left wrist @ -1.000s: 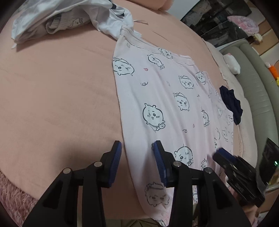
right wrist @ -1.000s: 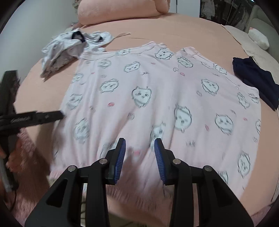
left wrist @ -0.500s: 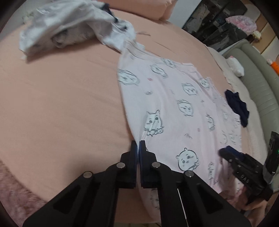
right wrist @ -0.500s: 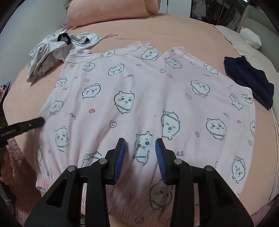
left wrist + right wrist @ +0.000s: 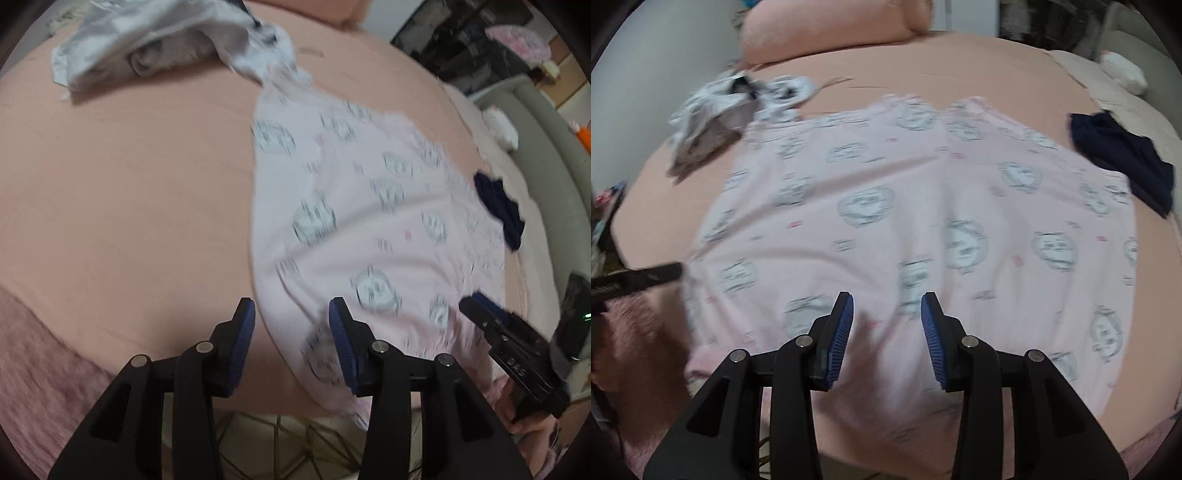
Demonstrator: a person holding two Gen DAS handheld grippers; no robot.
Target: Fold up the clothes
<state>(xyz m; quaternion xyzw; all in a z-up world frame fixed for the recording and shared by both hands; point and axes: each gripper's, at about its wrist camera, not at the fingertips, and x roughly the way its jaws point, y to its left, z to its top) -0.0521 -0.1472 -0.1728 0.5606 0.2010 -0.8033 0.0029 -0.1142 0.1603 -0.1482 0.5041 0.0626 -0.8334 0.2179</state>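
A pale pink garment printed with cartoon faces (image 5: pixel 369 221) lies spread flat on the pink bed; it also shows in the right wrist view (image 5: pixel 905 221). My left gripper (image 5: pixel 291 332) is open, straddling the garment's left edge near its near corner, holding nothing. My right gripper (image 5: pixel 886 332) is open above the garment's near hem, holding nothing. The right gripper shows at the lower right of the left wrist view (image 5: pixel 509 350). The left gripper shows as a dark bar at the left of the right wrist view (image 5: pixel 639 280). Both views are motion-blurred.
A crumpled white and grey garment (image 5: pixel 166 40) lies at the far left of the bed (image 5: pixel 110 184). A dark navy garment (image 5: pixel 1123 155) lies beside the pink one's right edge. A pink pillow (image 5: pixel 831 26) is at the head. The bed's near edge drops to the floor.
My left gripper was shut on the garment's left edge half a second ago and has opened. The garment shifted and wrinkled slightly near the hem. My right gripper stays open.
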